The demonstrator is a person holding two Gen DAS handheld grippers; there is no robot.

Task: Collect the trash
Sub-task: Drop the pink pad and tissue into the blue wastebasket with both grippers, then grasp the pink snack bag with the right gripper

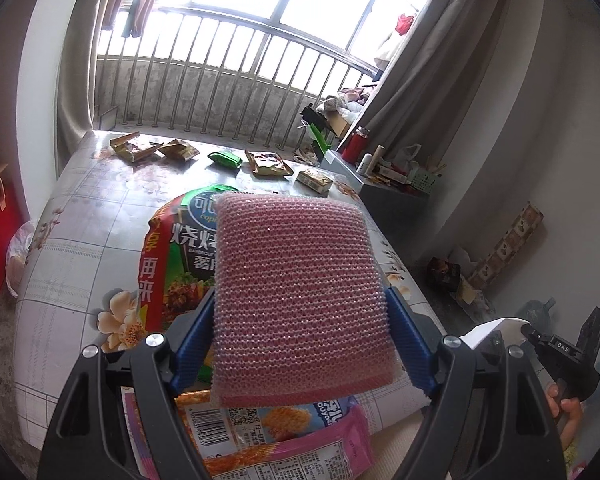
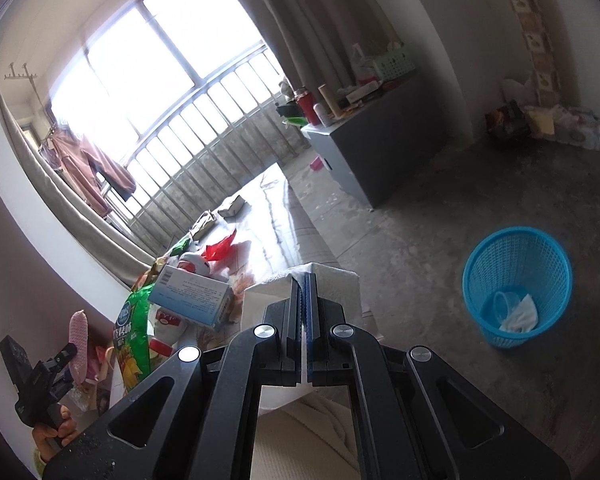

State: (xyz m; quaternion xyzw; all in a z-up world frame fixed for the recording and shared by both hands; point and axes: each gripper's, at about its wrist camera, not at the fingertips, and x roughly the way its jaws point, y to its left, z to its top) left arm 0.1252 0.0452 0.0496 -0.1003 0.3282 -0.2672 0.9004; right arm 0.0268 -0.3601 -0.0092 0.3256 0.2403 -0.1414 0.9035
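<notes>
My left gripper (image 1: 300,312) is shut on a pink mesh scouring sponge (image 1: 296,292) and holds it above the table, over a large green and red chip bag (image 1: 172,256). The sponge also shows at the far left of the right wrist view (image 2: 78,340). My right gripper (image 2: 305,280) is shut on a folded white paper tissue (image 2: 336,280) at the table's near edge. A blue plastic waste basket (image 2: 518,280) stands on the floor to the right, with a clear cup and a white tissue inside.
Several snack wrappers (image 1: 136,148) lie on the floral tablecloth (image 1: 68,240) at the far side. A blue and white box (image 2: 192,294), a red wrapper (image 2: 220,248) and pink packets (image 1: 284,436) lie near. A grey cabinet (image 2: 376,152) stands by the curtain.
</notes>
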